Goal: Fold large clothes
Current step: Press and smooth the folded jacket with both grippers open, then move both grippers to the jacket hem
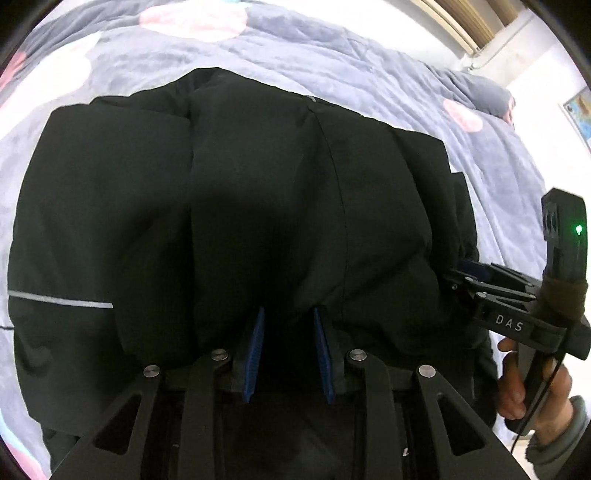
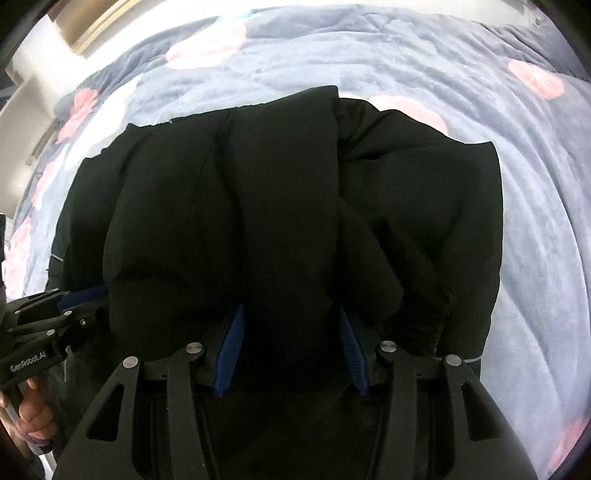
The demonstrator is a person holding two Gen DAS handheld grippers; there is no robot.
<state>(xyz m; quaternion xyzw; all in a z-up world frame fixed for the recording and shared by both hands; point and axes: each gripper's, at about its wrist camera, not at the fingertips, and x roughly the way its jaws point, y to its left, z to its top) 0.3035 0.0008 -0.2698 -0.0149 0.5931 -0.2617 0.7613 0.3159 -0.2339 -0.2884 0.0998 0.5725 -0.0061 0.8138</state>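
Note:
A large black padded jacket (image 1: pixel 258 192) lies bunched and partly folded on the bed; it also fills the right wrist view (image 2: pixel 280 206). My left gripper (image 1: pixel 288 314) is closed on a thick fold of the jacket's near edge, its blue pads (image 1: pixel 255 350) pressed into the cloth. My right gripper (image 2: pixel 291 314) likewise clamps a thick fold of the jacket between its blue pads (image 2: pixel 231 350). The right gripper shows at the jacket's right edge in the left wrist view (image 1: pixel 461 277). The left gripper shows at the left edge in the right wrist view (image 2: pixel 85 299).
A grey-blue quilt with pink round patches (image 1: pixel 332 55) covers the bed under the jacket and extends on all sides (image 2: pixel 535 221). A wall with a wooden window frame (image 1: pixel 469 26) and a poster (image 1: pixel 580 110) lies at the far right.

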